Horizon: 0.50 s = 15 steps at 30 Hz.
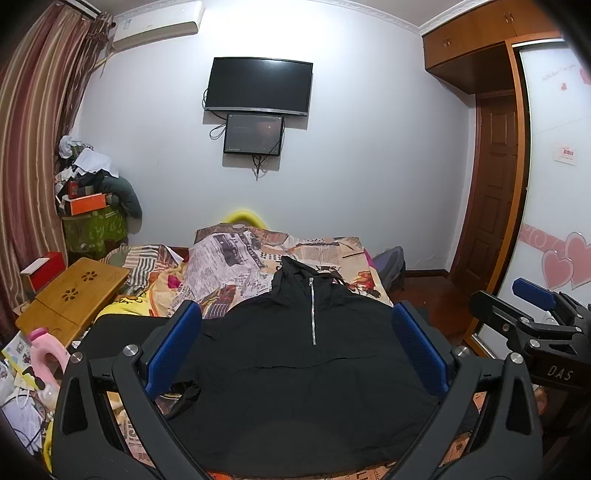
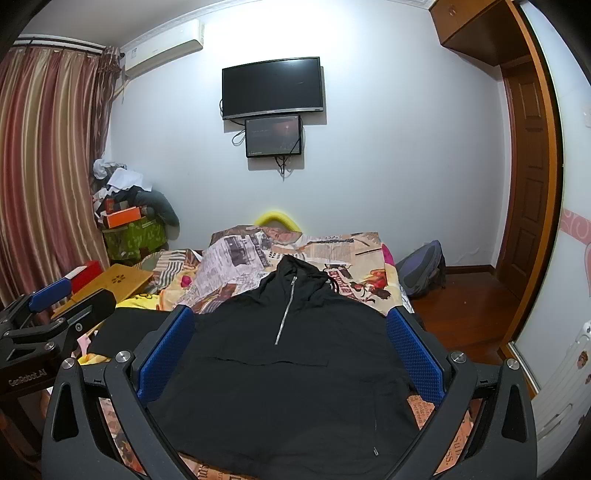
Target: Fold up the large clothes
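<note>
- left gripper (image 1: pixel 297 332) nearest the lens in the left wrist view, blue-padded fingers (image 1: pixel 173 347) spread wide, nothing between them, held above the garment
- right gripper (image 2: pixel 290 336) same in the right wrist view: jaws wide apart, blue pads (image 2: pixel 415 354) empty, hovering over the cloth
- each gripper shows in the other's view: right one at the right edge of the left wrist view (image 1: pixel 532 306), left one at the left edge of the right wrist view (image 2: pixel 55 299); fingers apart there too
- black hooded jacket (image 1: pixel 295 369) lies flat on the bed, front up, hood toward the far wall, hem toward the camera
- silver half zipper (image 1: pixel 313 310) runs down from the collar, looks closed
- horizontal seam crosses the chest below the zipper end
- one sleeve (image 1: pixel 122 332) stretches out to the left; a dark cord or strap end (image 1: pixel 184 397) lies by the left hem
- small metal eyelet (image 2: pixel 376 451) near the hem in the right wrist view
- bed cover (image 1: pixel 236 258) has a newspaper-style print, rumpled past the hood
- wooden lap table (image 1: pixel 70 299) at the bed's left side, red box (image 1: pixel 42 275) beside it
- pink bottle (image 1: pixel 44 354) near the left edge, among clutter
- TV (image 1: pixel 258 86) on the far wall, smaller screen (image 1: pixel 253 134) just below it
- air conditioner (image 1: pixel 159 26) top left, striped curtain (image 1: pixel 33 147) on the left
- backpack (image 2: pixel 424 269) on the floor right of the bed; wardrobe (image 1: pixel 554 184) on the right
</note>
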Each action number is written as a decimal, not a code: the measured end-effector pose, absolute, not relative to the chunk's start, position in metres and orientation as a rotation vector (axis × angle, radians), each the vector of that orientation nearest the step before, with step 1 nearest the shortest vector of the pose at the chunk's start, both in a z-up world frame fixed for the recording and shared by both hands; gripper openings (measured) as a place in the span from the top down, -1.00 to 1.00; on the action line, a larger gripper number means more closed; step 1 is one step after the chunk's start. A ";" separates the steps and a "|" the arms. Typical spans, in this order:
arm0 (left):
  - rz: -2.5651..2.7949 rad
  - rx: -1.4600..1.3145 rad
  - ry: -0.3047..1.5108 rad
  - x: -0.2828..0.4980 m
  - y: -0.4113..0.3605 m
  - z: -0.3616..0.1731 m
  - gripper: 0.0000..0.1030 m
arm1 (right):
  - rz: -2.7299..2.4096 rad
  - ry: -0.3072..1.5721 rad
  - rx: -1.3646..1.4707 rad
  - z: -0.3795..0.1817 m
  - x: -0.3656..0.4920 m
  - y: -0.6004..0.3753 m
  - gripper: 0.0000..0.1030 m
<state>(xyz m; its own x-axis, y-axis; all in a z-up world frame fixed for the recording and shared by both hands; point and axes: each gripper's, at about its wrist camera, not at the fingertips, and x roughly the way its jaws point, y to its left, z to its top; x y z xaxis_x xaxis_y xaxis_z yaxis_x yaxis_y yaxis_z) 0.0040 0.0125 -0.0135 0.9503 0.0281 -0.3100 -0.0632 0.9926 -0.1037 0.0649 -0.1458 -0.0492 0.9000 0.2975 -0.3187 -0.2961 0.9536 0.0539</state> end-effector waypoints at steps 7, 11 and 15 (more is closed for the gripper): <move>0.046 -0.112 0.313 0.004 0.013 -0.013 -1.00 | 0.307 0.332 0.004 -0.048 0.066 -0.145 -1.00; 0.046 -0.113 0.314 0.004 0.013 -0.013 -1.00 | 0.307 0.332 0.003 -0.048 0.066 -0.145 -1.00; 0.046 -0.113 0.314 0.004 0.012 -0.014 -1.00 | 0.307 0.333 0.001 -0.050 0.065 -0.145 -1.00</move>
